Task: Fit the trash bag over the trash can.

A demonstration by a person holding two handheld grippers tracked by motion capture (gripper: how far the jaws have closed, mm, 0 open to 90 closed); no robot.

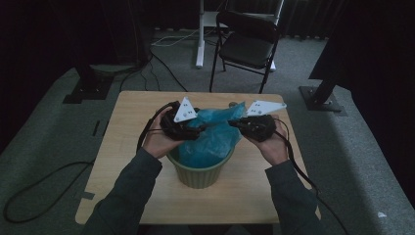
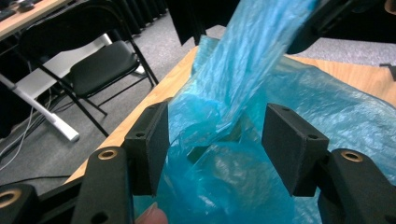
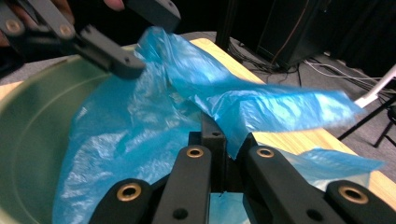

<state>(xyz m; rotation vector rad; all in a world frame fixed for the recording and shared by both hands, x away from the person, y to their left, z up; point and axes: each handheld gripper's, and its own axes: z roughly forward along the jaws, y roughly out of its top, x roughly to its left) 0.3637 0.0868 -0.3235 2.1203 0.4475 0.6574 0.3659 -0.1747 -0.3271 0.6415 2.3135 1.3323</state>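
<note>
Here the blue bag (image 1: 213,134) apparently overhangs the bin (image 1: 199,175) rim.

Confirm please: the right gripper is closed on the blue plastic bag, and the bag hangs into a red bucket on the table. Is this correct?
Not quite. The bucket is pale green, not red, as the high view shows. The rest stands: the right gripper is closed on the blue plastic bag, and the bag hangs into the bucket on the table.
</note>
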